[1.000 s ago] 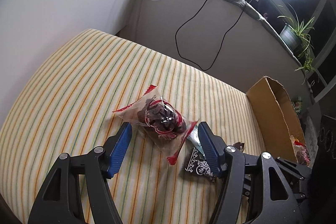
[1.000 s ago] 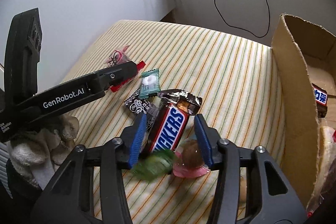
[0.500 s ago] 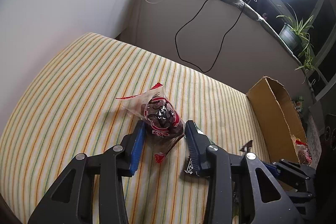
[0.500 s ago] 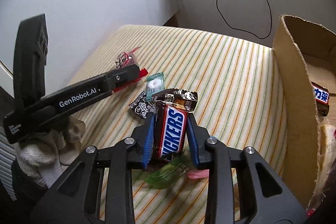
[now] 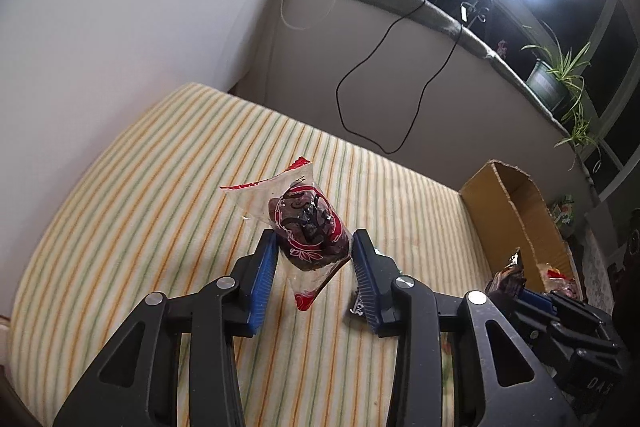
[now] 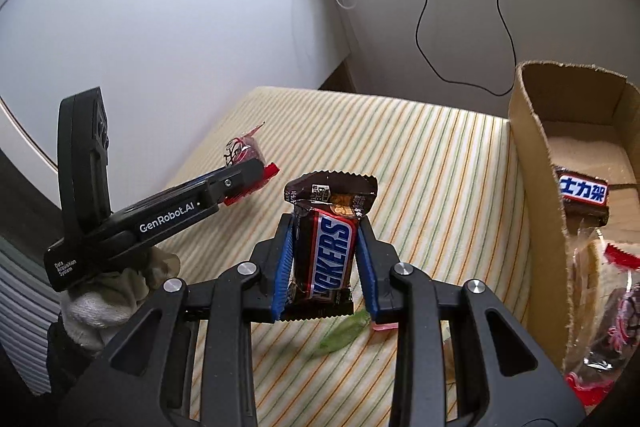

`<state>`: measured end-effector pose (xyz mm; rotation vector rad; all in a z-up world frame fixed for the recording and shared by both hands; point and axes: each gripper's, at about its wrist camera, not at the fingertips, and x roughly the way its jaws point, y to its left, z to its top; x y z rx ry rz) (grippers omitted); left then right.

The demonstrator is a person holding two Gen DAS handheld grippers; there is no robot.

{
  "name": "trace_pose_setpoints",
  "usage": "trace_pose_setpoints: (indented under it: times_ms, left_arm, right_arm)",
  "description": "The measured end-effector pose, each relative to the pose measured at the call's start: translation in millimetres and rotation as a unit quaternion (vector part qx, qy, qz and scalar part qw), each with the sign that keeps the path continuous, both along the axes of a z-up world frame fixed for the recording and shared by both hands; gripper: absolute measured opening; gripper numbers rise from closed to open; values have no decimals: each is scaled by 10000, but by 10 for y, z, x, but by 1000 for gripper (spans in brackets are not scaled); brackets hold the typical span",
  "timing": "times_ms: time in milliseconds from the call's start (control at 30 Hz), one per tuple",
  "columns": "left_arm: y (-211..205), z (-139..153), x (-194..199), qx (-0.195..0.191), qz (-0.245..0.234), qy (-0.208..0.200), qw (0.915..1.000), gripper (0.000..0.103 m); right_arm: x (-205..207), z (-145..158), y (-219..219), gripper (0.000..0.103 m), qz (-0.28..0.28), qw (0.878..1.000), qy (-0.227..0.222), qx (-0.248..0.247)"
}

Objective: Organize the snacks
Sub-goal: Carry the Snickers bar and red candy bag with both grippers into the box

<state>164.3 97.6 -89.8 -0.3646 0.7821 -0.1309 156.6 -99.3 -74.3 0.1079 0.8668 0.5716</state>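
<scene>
L gripper has its blue pads pressed on a clear red-trimmed packet of dark dried fruit, jaws narrowed to the packet's width, packet lifted off the striped cloth, well away from the cardboard box. R gripper is clamped on a Snickers bar, held upright above the cloth, just beside the box's near wall. Inside the box: another choc bar w/ a clear pastry pack nearer the camera. Green wrapper & pink candy lie on cloth under R gripper, near the box.

Left claw grips candy bag (red-trimmed).
</scene>
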Motion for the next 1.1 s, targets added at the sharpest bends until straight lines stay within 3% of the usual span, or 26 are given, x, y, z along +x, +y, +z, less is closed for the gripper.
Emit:
trace_pose_setpoints:
  times_ms: [433,1100]
  left_arm:
    - [-410,299,-99,101,-302,-334,9989,36]
    - [-1469,529,120,292,-1207,-545,9908,36]
  right_arm:
    - [-176,333,-397,31,-124,9989,-444,81]
    - [251,509,-1704,31,-1061,9922,-639,-134]
